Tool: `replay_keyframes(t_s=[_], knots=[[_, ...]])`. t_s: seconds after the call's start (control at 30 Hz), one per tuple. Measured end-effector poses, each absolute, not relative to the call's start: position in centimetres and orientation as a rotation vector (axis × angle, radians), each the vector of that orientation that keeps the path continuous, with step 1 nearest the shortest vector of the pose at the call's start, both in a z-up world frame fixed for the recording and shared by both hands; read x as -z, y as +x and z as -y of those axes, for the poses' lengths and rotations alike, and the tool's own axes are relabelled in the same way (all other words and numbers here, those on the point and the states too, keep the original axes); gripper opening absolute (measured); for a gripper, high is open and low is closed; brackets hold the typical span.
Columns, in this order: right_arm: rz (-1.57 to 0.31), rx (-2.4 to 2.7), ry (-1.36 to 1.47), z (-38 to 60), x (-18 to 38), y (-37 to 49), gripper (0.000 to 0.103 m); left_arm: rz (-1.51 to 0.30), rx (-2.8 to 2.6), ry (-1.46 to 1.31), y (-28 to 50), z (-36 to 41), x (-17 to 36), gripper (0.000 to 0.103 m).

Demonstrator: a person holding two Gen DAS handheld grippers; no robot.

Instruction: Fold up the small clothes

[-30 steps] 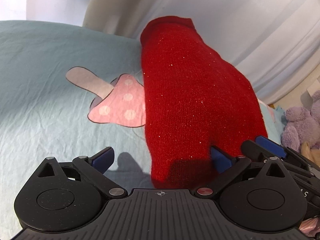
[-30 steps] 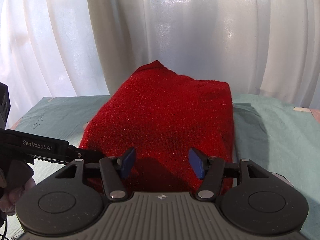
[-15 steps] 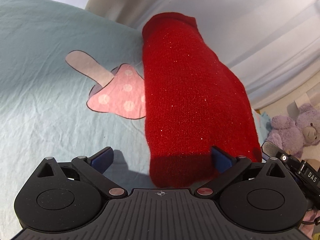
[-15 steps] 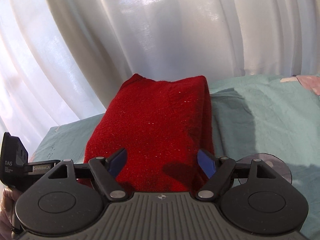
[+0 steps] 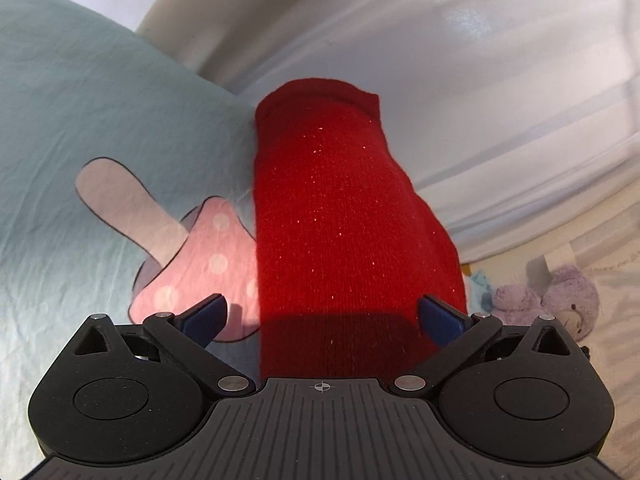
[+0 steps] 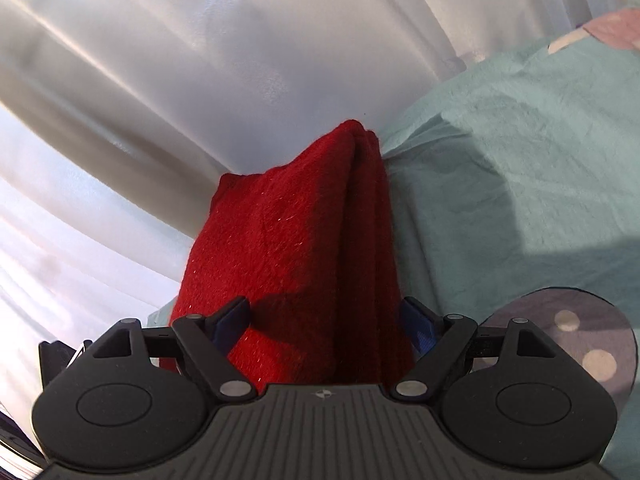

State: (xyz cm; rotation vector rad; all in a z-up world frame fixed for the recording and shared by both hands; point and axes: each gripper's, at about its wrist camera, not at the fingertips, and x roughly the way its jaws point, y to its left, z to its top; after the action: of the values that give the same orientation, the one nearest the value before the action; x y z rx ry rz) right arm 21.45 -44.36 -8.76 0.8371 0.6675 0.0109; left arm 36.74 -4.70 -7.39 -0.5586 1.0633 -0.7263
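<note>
While the red knit garment (image 5: 340, 232) lies folded into a long narrow bundle on the pale blue sheet (image 5: 80, 120), we see that both of our views have swung since a second ago: then the right camera faced the bundle broadside, a wide red slab, and now it looks along its length, with the stacked layers showing as an edge on its right side (image 6: 304, 264). The left view has also drifted, so that the garment now sits more centrally in front of us and the purple plush toy (image 5: 556, 296) shows off to the right on the floor. We judge that the fold in hand is finished and that we are letting go and lining up for whatever comes next, perhaps a last tidy or a lift of the bundle. Our right gripper (image 6: 324, 320) is opening, its jaws wider than a second ago; the near end of the garment sits between the blue pads, the right pad close against the folded edge, but we see no pinch on the cloth. Our left gripper (image 5: 324, 316) stands spread wide as well, the bundle's shadowed near end between its pads, and it grips nothing. The pink mushroom print (image 5: 196, 264) on the sheet lies just left of the garment, partly covered by it. The white curtain (image 6: 200, 60) hangs behind.
</note>
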Motion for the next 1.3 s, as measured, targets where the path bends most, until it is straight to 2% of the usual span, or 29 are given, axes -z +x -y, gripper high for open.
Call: replay_keyframes(t_s=[0.27, 0.33, 0.6, 0.73, 0.9, 1.03, 1.3], knots=[[-0.705, -0.102, 0.973, 47.0, 11.0, 25.3, 0.084, -1.105, 0.785, -0.598, 39.8, 7.2, 9.1, 0.102], [-0.711, -0.125, 1.006, 47.3, 11.6, 26.2, 0.084, -1.117, 0.798, -0.627, 40.2, 7.6, 9.5, 0.097], [-0.703, -0.177, 0.998, 46.3, 12.4, 28.4, 0.072, -1.068, 0.770, -0.659, 40.1, 8.4, 10.0, 0.087], [-0.698, -0.165, 0.984, 45.5, 11.9, 28.4, 0.061, -1.038, 0.744, -0.659, 39.3, 8.6, 9.5, 0.081], [-0.657, -0.183, 0.961, 43.6, 9.6, 27.6, 0.057, -0.993, 0.718, -0.631, 37.7, 8.4, 8.0, 0.077], [-0.640, -0.224, 0.906, 41.6, 7.2, 27.6, 0.057, -0.936, 0.680, -0.622, 35.5, 6.4, 5.8, 0.073], [-0.709, -0.399, 0.873, 34.0, 6.3, 29.2, 0.059, -0.859, 0.472, -0.556, 30.9, -1.4, 2.4, 0.076]])
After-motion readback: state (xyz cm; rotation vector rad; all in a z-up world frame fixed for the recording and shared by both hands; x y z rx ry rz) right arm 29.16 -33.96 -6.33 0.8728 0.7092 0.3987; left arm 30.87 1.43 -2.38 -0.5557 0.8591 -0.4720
